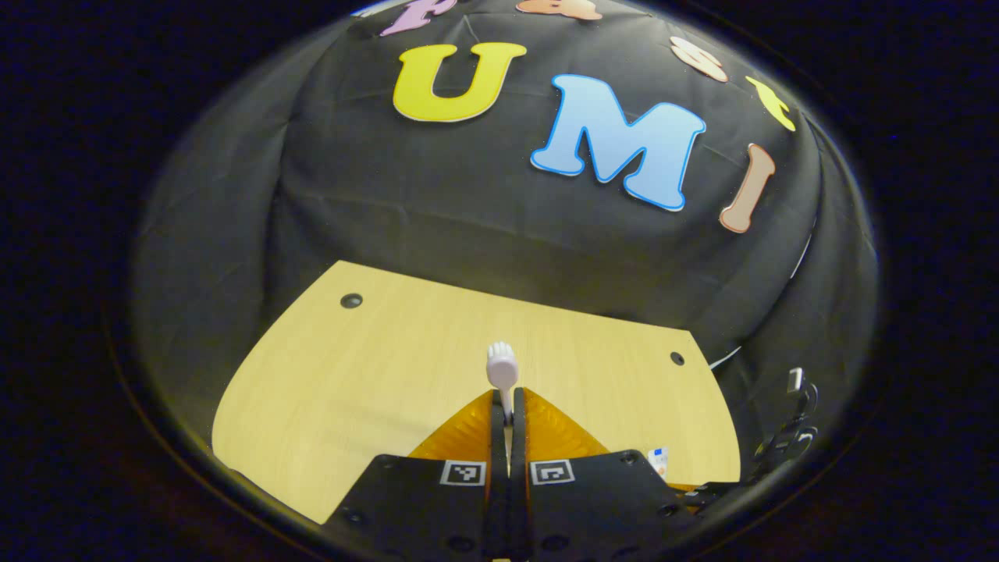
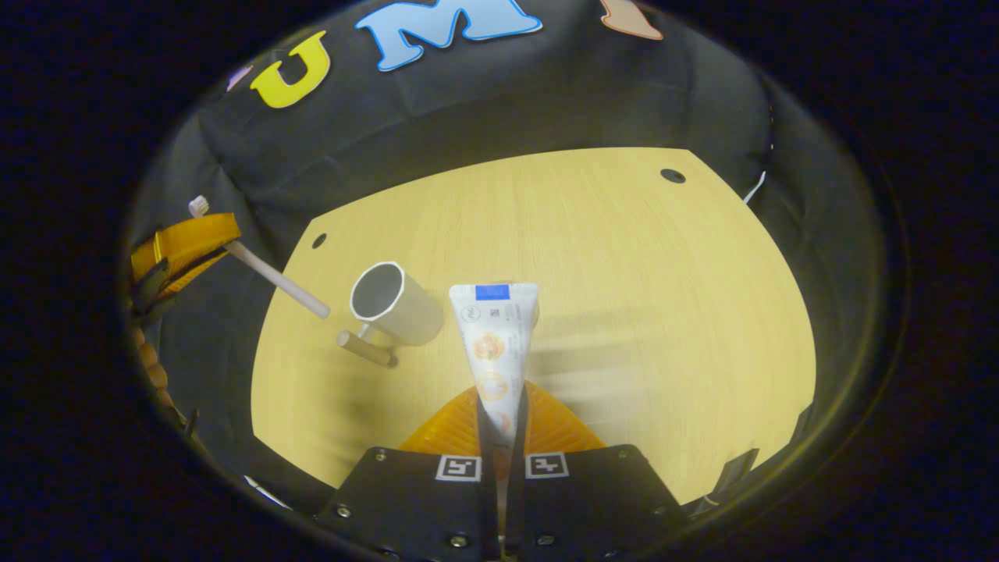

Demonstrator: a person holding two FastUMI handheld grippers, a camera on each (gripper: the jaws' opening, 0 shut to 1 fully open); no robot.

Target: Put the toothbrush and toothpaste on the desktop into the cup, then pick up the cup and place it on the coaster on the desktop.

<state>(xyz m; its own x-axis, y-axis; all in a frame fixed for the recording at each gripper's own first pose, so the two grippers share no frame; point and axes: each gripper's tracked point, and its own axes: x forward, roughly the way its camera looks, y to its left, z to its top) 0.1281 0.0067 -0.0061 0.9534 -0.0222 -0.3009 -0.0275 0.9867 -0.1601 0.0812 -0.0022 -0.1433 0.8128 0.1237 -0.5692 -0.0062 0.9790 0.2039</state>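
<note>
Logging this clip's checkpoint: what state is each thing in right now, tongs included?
Toothbrush: clamped in the left tongs, lifted off the desk, head forward.
Toothpaste: clamped in the right tongs, held above the desk.
Cup: upright on the desk, empty, handle toward the camera.
Left tongs: shut on the toothbrush.
Right tongs: shut on the toothpaste.

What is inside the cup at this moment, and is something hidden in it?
In the right gripper view the cup looks empty: grey inner wall only. Its bottom is hidden by the near rim. The toothbrush and the toothpaste are held outside it.
</note>
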